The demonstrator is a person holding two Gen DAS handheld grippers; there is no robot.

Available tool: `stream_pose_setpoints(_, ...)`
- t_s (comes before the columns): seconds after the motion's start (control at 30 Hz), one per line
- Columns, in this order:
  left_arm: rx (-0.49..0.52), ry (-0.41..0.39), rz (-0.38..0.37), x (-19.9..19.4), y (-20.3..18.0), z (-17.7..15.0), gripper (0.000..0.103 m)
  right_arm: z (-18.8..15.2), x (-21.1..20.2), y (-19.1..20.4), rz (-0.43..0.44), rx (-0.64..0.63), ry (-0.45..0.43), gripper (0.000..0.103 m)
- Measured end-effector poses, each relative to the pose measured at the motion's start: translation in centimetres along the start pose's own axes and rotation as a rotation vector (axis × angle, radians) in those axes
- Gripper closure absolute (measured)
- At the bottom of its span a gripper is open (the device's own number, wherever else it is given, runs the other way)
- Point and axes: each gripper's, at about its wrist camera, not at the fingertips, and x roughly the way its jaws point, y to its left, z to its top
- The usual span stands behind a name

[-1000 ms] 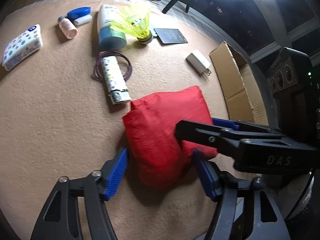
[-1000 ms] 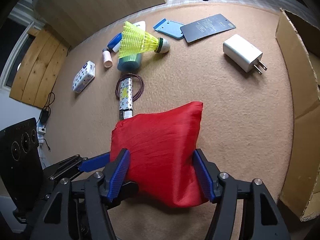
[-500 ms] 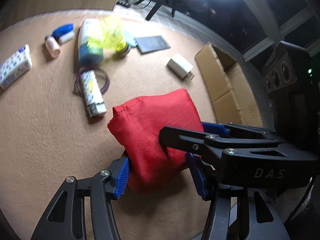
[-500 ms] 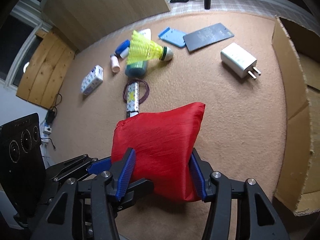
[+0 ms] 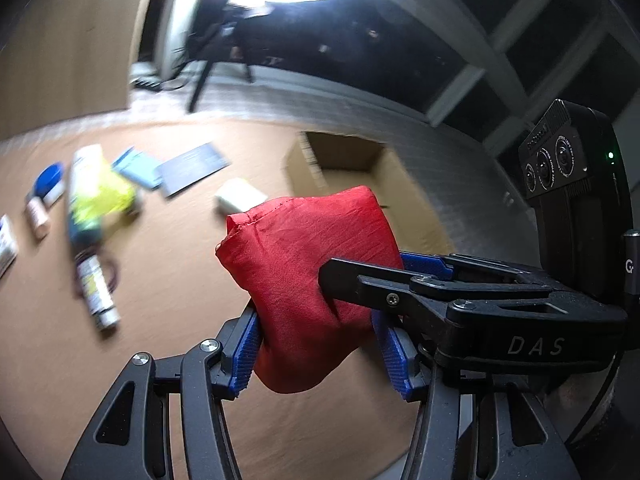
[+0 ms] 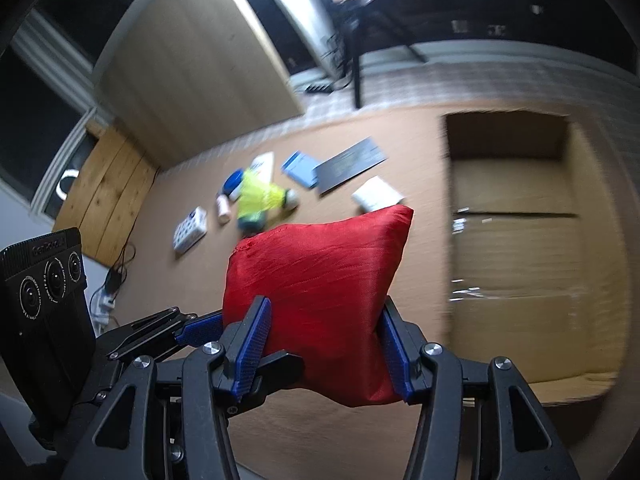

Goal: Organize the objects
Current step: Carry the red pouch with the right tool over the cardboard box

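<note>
Tan carpet (image 5: 168, 288) — blurred, perhaps a cardboard box (image 6: 516, 216) beyond.

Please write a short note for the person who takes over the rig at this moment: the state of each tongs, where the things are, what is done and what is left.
Left tongs: shut on the red pouch, low on it.
Right tongs: shut on the same pouch, from the other side.
The pouch is off the carpet, between both tongs.
The open cardboard box lies ahead, to the right.
On the carpet, not yet sorted: white charger, dark card, blue card, yellow shuttlecock, patterned packet.
Done: pouch lifted. Left: probably put it in the box, then the rest.
</note>
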Motion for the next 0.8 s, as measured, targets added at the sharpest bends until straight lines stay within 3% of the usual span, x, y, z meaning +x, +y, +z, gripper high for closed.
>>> stream_pose_setpoints(0.33,0.123,0.035,-0.052,5.9,-8.3,2.3,0.047,0.3,-3.8,-7.9,-0.079,0.107,-0.078,0.053)
stream_pose_setpoints(0.63,0.146,0.094,-0.064,9.5,-10.6,2.8,0.047,0.2,-4.0,-11.6,-0.119,0.155,-0.078,0.053)
stream_pose_setpoints(0.8,0.138,0.112,-0.07,9.7,-10.4,2.9,0.035,0.2,-4.3,-12.0,-0.157,0.155,-0.088,0.051)
